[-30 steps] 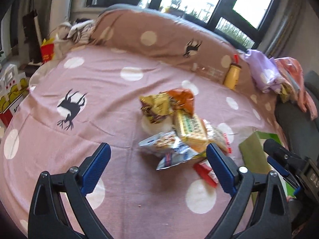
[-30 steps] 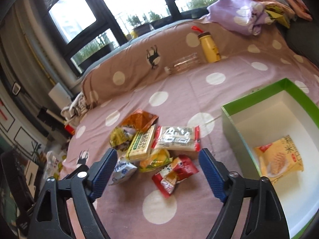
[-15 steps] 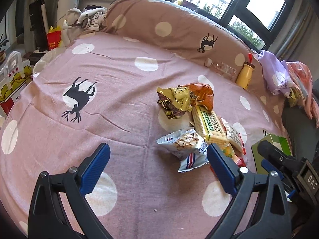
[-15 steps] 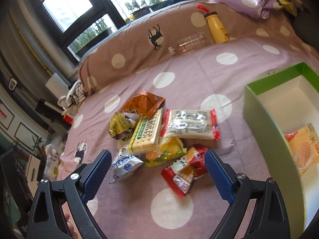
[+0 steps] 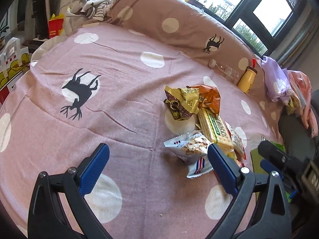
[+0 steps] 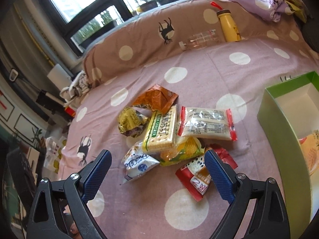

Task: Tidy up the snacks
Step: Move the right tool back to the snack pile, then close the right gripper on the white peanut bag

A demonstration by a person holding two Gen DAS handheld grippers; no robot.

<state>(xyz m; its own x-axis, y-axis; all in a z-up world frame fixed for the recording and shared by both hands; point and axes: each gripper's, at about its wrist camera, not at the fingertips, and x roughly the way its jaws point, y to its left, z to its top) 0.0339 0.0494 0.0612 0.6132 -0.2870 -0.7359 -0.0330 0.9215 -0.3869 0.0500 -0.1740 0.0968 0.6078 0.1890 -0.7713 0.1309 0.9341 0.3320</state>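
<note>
1. Right tongs (image 6: 156, 176): released, jaws spread wide and holding nothing, hovering over the near edge of the snack pile (image 6: 175, 135). Left tongs (image 5: 157, 167): likewise released and empty, offset to the pile's left.
2. Nearest packets: red sachet (image 6: 201, 176) beside the right tongs' right finger; white-blue pouch (image 6: 137, 165) between the fingers.
3. Mid-pile: cracker pack (image 6: 162, 129), long axis running near-to-far, tilted slightly right; clear red-ended pack (image 6: 206, 124) lying crosswise beside it.
4. Beyond these: gold wrapper (image 6: 130, 121) and orange bag (image 6: 155, 98), both crumpled.
5. All lie on the bed (image 6: 199, 75). Green box (image 6: 279, 123) stands right of the pile, apart from it.
6. Progress: judged early. One yellow packet (image 6: 311, 149) sits in the box; at least seven remain outside.
</note>
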